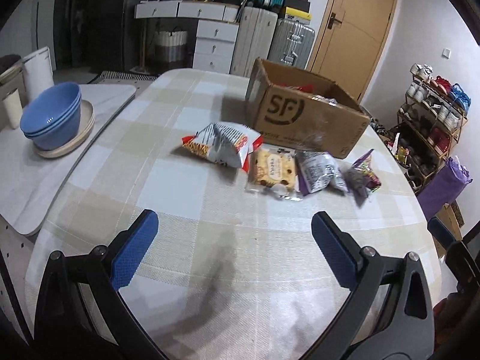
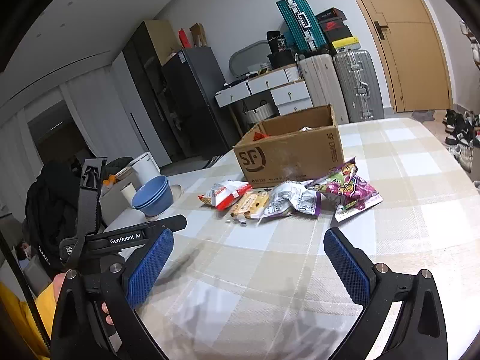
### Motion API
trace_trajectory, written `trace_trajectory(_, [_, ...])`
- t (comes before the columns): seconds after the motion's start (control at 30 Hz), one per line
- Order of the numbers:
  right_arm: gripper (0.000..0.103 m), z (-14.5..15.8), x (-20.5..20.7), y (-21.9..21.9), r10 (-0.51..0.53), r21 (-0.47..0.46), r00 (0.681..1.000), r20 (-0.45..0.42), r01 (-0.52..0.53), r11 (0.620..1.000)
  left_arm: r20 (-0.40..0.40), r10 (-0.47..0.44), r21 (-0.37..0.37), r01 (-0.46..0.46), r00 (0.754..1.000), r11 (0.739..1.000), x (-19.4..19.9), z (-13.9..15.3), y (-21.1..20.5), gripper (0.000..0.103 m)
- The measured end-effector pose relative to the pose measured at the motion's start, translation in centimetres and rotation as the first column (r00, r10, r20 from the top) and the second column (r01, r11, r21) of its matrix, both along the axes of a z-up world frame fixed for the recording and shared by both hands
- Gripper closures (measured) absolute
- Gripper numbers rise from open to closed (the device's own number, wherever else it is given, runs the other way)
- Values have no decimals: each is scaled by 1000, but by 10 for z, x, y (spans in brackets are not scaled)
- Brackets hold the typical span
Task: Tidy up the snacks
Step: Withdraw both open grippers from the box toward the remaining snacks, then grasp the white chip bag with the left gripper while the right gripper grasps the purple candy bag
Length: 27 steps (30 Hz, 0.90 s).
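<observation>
Judging risk first: four loose packets lie in a row on the checked tablecloth, touching or overlapping, just in front of the SF cardboard box. A pinch on one could drag its neighbour along; crinkly foil may slip from the pads, and the cheese-biscuit packet could crack if squeezed hard. The box stands open with some red and silvery contents already showing; a careless drop at its near wall might land outside.

Row, from the right wrist view: red-and-white chip bag at 11 o'clock, biscuit packet next, silver-and-purple pouch at 12, purple gummy bag at 1 o'clock, its upper corner close against the box.

Right gripper: jaws spread wide, nothing between the blue pads, held short of the packets and touching none.

Left gripper: likewise wide apart and empty, above bare cloth; chip bag at 12 o'clock, well apart.

Stacked blue bowls at 10 o'clock in the left view, clear of the work.
</observation>
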State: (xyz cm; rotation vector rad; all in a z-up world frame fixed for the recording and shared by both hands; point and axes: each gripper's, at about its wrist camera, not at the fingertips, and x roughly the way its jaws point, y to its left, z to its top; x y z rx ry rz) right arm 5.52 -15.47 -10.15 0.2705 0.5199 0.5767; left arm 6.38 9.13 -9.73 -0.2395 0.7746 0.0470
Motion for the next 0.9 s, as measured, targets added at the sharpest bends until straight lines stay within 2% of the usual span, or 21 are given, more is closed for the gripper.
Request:
trace_trajectory(0.3, [1,-22,24,-2,5,22,998,-68,-4,1000,-33,21,14,-21,999,1000,38,-15,17,1])
trace_trajectory(0.47, [1,-28,32,-3,25,49,996,-83,-21,999,-39,24,45,-22,999,999,77,-14,34,1])
trace_trajectory(0.6, [1,-35,38,-2,34,56,993,-114,-28,998,-54,-25,13,26,998,1000,114,-15,43,1])
trace_trajectory(0.7, [1,-37,41,-5,42,84,992,-123,-31,996,-98,-51,26,54,994,998,142,-22,43,2])
trace_trajectory(0.77, [1,-39,43,-6,44,92,990,-137,-32,995,-134,-99,20,102,986,995,160,-29,40,2])
trace_trajectory(0.83, [1,-41,45,-6,46,97,988,-149,-31,995,-171,-95,45,104,981,994,175,-40,40,2])
trace_trajectory(0.9, [1,-42,46,-6,50,102,986,-158,-34,994,-193,-96,31,104,976,994,185,-49,43,5])
